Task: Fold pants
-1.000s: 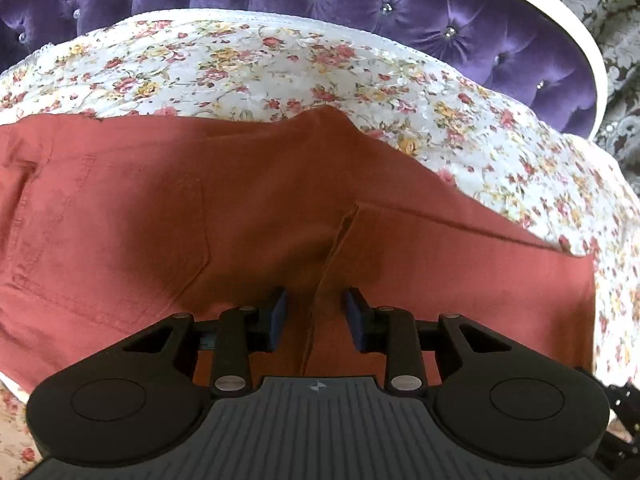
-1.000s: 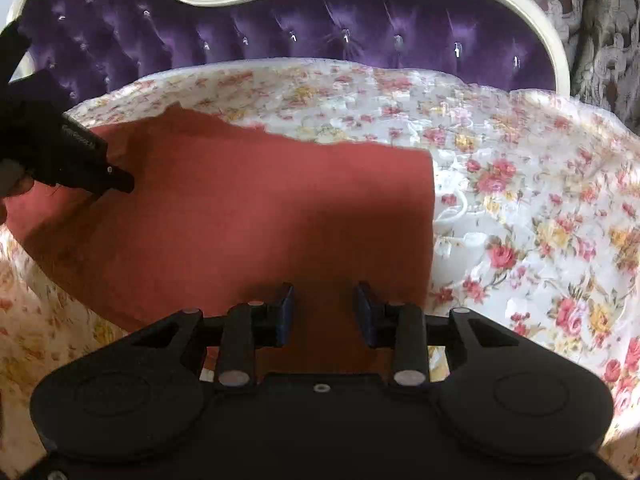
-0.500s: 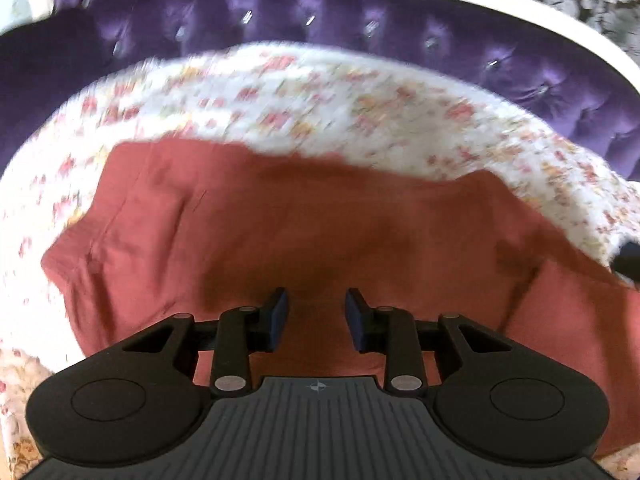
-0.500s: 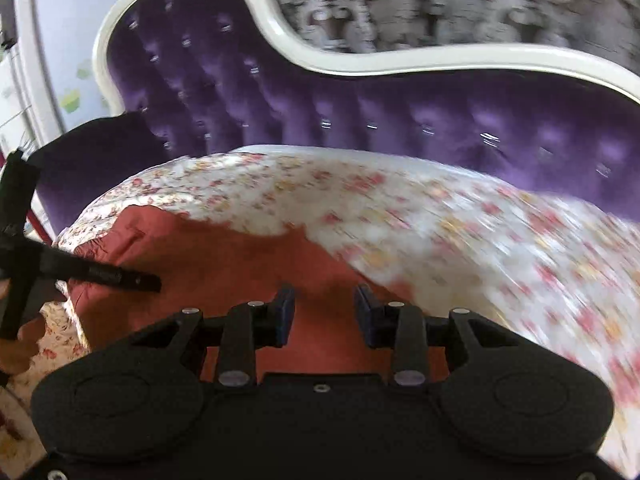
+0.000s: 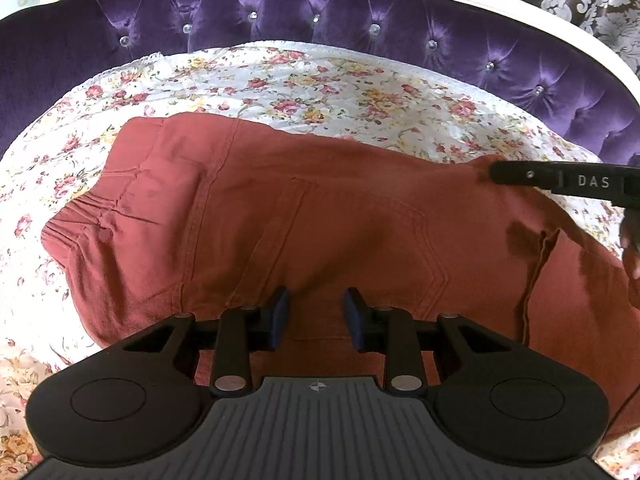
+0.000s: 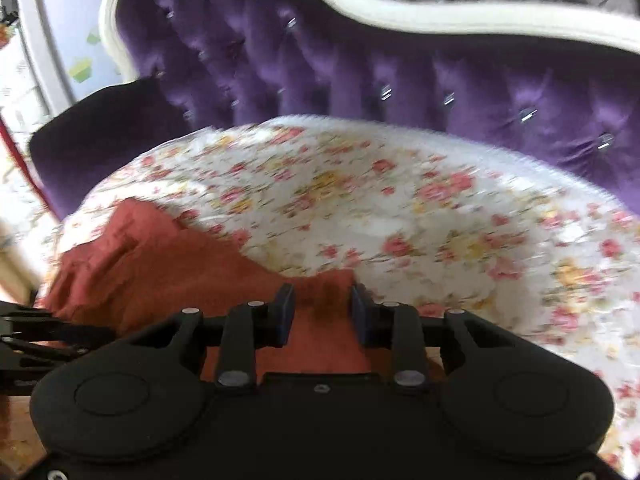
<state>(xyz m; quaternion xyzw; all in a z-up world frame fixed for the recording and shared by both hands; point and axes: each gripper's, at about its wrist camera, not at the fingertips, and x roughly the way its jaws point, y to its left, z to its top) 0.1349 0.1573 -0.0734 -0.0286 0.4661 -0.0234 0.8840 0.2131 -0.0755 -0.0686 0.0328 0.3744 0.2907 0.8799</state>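
Observation:
Rust-red pants (image 5: 320,208) lie flat on a floral sheet (image 5: 304,88), waistband at the left, a folded leg layer at the right. My left gripper (image 5: 316,312) is open and empty just above the near edge of the seat of the pants. My right gripper (image 6: 322,312) is open over the far edge of the pants (image 6: 160,272), with cloth showing between the jaws but not pinched. One finger of the right gripper (image 5: 560,180) reaches in from the right in the left wrist view, over the far edge of the cloth.
A purple tufted headboard (image 5: 360,24) with a white frame (image 6: 440,20) rises behind the bed. The floral sheet (image 6: 440,220) spreads to the right of the pants. The left gripper's body (image 6: 36,332) shows at the left edge of the right wrist view.
Both grippers have swung to the left along the pants, from the leg end toward the waistband. Both stayed open. The pants have not moved.

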